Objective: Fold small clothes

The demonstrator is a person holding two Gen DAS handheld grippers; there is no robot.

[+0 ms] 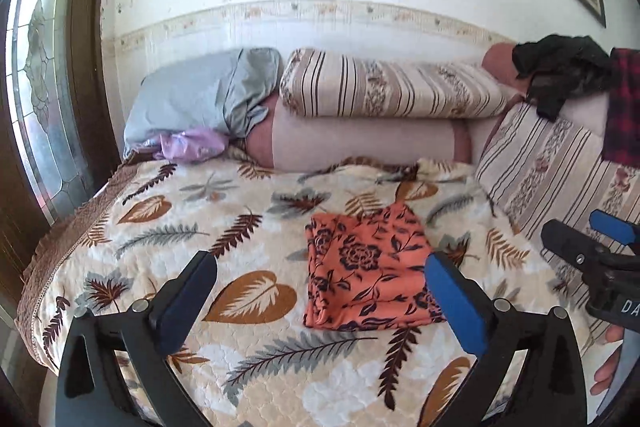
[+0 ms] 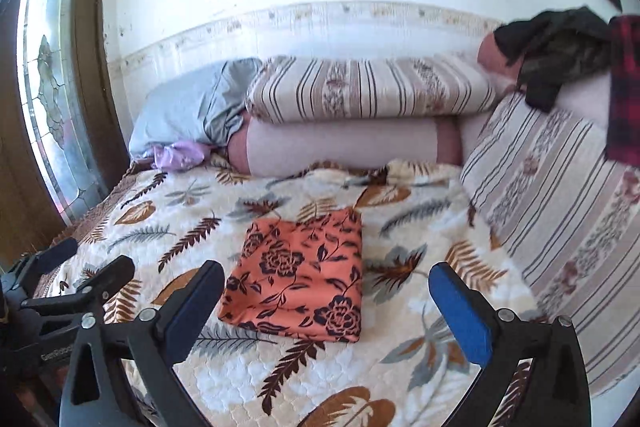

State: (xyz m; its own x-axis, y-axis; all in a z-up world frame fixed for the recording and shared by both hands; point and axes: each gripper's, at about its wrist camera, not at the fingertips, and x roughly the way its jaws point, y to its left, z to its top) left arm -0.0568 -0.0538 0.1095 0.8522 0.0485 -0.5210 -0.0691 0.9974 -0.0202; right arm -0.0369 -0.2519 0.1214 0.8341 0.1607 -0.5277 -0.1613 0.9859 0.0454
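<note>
- The orange garment (image 1: 366, 269) with its dark floral print is lying folded into a compact rectangle on the leaf-patterned bedspread (image 1: 160, 227).
- It is resting flat, its layered edges showing along the near side.
- It is sitting mid-bedspread, well short of the pillows.
- From where I am looking, nothing is touching it.

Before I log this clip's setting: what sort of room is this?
Most likely a bedroom or a home sitting room: a bed or daybed under a leaf-print blanket, striped cushions along the wall, and a folded orange floral garment lying on it.
</note>
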